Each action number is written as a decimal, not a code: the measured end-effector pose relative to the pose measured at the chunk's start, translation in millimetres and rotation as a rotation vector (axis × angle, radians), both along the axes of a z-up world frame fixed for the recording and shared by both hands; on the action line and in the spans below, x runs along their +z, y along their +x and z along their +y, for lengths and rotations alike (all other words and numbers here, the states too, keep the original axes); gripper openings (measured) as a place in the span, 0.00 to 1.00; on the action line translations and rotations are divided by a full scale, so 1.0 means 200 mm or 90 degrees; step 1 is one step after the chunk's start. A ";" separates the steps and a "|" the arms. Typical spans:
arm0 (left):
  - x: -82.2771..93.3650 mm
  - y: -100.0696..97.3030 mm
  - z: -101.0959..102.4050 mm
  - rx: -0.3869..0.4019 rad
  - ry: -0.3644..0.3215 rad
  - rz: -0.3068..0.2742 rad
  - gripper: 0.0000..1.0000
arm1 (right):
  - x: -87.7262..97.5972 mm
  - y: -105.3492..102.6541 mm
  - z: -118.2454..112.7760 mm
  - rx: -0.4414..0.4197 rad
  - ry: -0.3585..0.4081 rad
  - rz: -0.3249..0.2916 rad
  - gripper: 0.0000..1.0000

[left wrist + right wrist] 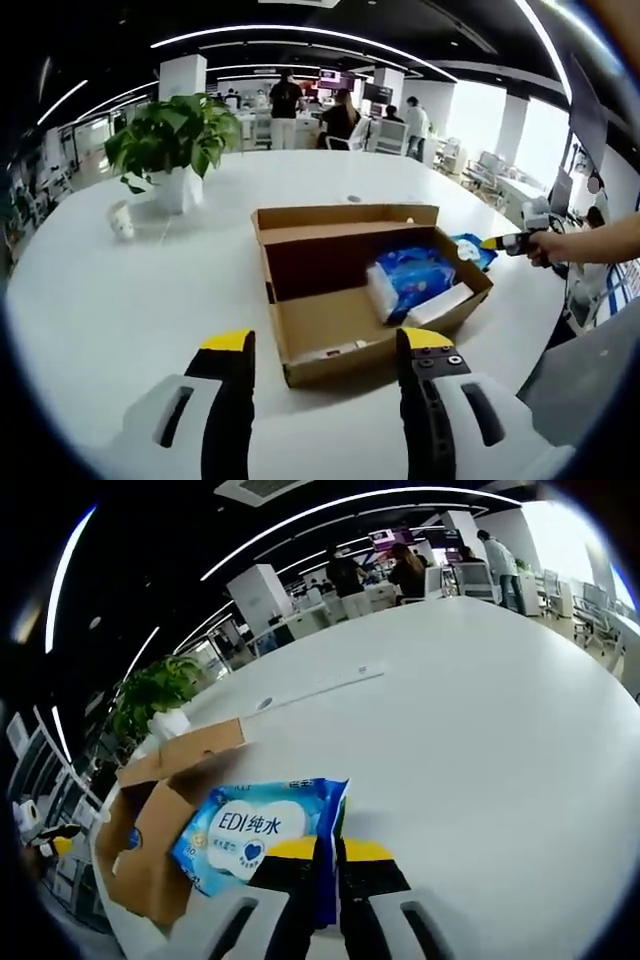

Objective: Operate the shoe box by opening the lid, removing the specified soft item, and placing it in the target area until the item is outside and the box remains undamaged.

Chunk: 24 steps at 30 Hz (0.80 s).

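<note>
The right gripper is clamped on the blue wet-wipes pack beside the shoe box. Lower it flat onto the table before releasing. The left gripper is apart, near the box.

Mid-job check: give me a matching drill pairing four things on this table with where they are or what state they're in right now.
Things:
1. blue wipes pack
2. shoe box
3. potted plant
4. left claw

States:
A. open, short of the box's near wall
B. pinched by its edge in the right claw, outside the box
C. lid open, packs still inside
D. upright on the table, beyond the box

Pairs: 1-B, 2-C, 3-D, 4-A
</note>
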State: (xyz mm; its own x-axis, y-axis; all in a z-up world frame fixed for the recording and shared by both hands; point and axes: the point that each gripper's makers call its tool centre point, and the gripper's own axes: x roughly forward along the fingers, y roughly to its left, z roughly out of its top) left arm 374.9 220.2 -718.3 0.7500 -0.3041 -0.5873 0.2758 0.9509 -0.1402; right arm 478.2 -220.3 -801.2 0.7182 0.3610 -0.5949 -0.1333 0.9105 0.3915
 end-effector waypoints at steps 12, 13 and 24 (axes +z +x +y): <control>-0.10 0.04 0.05 0.015 0.011 0.030 0.38 | 0.07 0.01 0.01 0.068 -0.050 -0.041 0.14; -0.11 0.04 0.05 0.017 0.012 0.032 0.37 | 0.08 0.01 0.01 0.075 -0.055 -0.046 0.15; -0.19 0.05 0.08 0.048 0.016 0.060 0.24 | 0.22 0.03 0.11 0.146 -0.072 -0.097 0.19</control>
State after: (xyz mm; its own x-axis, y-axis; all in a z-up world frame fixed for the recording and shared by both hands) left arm 384.9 236.7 -755.5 0.7111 -0.2335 -0.6632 0.1901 0.9720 -0.1384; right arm 484.7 -198.9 -757.4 0.7096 0.4611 -0.5327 -0.3893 0.8868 0.2490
